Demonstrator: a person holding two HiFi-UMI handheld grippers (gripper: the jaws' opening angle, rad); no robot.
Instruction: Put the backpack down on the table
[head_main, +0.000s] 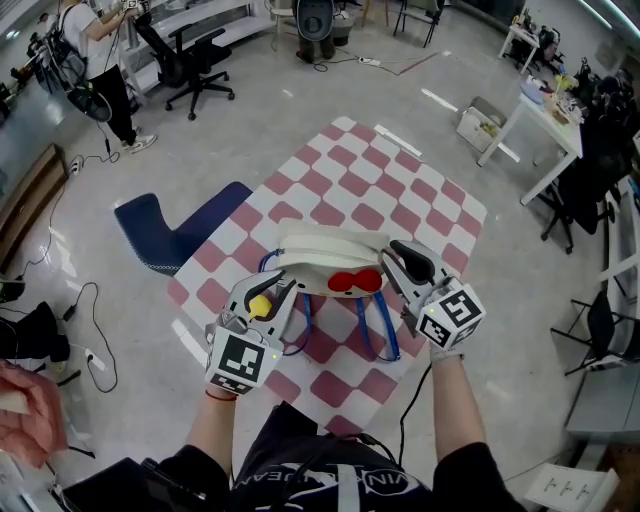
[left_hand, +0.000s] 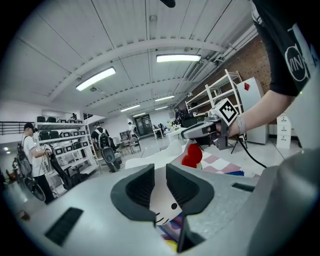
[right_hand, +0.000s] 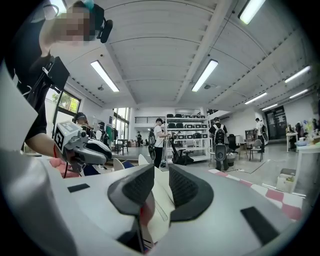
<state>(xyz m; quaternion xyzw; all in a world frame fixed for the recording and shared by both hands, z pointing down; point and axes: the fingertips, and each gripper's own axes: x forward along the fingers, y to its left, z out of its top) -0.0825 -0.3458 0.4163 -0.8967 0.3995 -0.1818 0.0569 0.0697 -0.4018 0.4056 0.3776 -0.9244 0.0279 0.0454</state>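
A white backpack (head_main: 330, 253) with a red bow (head_main: 355, 281) and blue straps (head_main: 385, 332) is held between both grippers over the pink-and-white checked table (head_main: 400, 190). My left gripper (head_main: 283, 292) is shut on the backpack's left edge, and my right gripper (head_main: 393, 256) is shut on its right edge. In the left gripper view, the jaws (left_hand: 160, 172) pinch white fabric printed with a cat face (left_hand: 162, 202), and the bow (left_hand: 192, 156) and the other gripper (left_hand: 200, 131) show beyond. In the right gripper view, the jaws (right_hand: 161, 175) clamp white fabric (right_hand: 161, 200). Whether the bag touches the table cannot be told.
A dark blue chair (head_main: 175, 232) stands against the table's left side. A white desk (head_main: 545, 120) with clutter stands at the right, with dark chairs beside it. A black office chair (head_main: 195, 60) and a standing person (head_main: 100, 60) are at the far left. Cables lie on the floor.
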